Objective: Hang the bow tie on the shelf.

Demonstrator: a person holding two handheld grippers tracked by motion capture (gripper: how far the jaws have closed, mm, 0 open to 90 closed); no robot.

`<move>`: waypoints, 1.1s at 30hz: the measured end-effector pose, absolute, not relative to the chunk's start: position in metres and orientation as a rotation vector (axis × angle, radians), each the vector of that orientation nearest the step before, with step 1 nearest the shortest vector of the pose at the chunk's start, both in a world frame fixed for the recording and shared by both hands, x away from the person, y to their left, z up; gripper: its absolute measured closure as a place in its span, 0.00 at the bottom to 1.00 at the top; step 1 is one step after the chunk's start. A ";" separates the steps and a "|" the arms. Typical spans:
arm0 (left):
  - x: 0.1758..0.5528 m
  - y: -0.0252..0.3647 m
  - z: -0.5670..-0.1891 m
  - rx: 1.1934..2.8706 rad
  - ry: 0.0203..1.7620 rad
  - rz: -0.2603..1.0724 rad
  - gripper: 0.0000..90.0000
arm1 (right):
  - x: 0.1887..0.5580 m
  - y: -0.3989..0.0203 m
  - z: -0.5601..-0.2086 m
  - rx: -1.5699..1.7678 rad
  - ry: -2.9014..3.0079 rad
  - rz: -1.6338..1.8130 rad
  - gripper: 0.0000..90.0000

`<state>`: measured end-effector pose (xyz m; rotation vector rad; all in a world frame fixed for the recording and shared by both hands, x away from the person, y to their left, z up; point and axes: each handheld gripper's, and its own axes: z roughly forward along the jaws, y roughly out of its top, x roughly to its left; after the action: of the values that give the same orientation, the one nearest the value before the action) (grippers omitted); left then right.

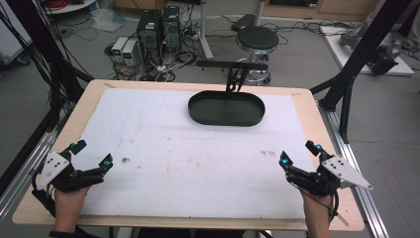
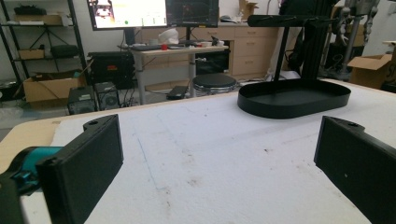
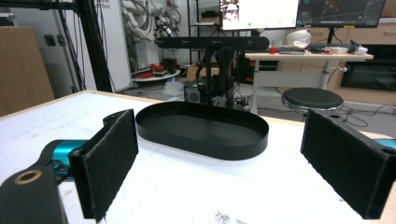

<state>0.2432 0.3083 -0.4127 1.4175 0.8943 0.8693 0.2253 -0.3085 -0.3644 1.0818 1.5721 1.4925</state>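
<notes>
**Grippers parked wide, tray untouched**

Work on the table looks to be at its very start, or between rounds; nothing in the pictures shows a step under way. The left gripper [image 1: 91,155] rests near the front left corner of the white mat [image 1: 163,163], held by the person's left hand [image 1: 67,198], and its jaws stand wide apart with nothing between them. In the left gripper view the two black pads frame only bare, slightly stained mat. The right gripper [image 1: 299,154] sits near the front right corner in the right hand [image 1: 317,206], jaws likewise spread and empty, as the right gripper view confirms.

The nearest thing to either is the black oval tray [image 1: 227,119], which lies at the far middle of the mat, well apart from both grippers. Its floor shows empty in the high view and in the right gripper view [image 3: 247,140]. Behind it rises a black stand [image 1: 233,64] with a crossbar, from which a small dark piece hangs above the tray's far rim; I cannot tell what that piece is.

Judging from this, nothing is yet grasped or placed. Whatever is to be done with the tray or stand remains wholly ahead: either gripper must first travel forward across the mat to reach them.
</notes>
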 end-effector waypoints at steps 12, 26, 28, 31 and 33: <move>0.241 0.307 -0.412 1.421 0.888 0.876 0.02 | 0.225 -0.315 -0.395 1.083 1.562 1.508 0.11; 0.239 0.305 -0.410 1.416 0.876 0.877 0.02 | 0.223 -0.319 -0.403 1.056 1.543 1.518 0.11; 0.239 0.304 -0.409 1.416 0.871 0.879 0.02 | 0.223 -0.319 -0.404 1.045 1.540 1.515 0.11; 0.239 0.304 -0.409 1.414 0.870 0.880 0.02 | 0.224 -0.319 -0.404 1.037 1.542 1.515 0.11; 0.239 0.304 -0.409 1.413 0.870 0.880 0.02 | 0.223 -0.319 -0.404 1.038 1.535 1.515 0.11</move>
<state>0.2388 0.3044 -0.4092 1.4133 0.8700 0.8801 0.2233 -0.3193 -0.4037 1.0385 1.5347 1.5154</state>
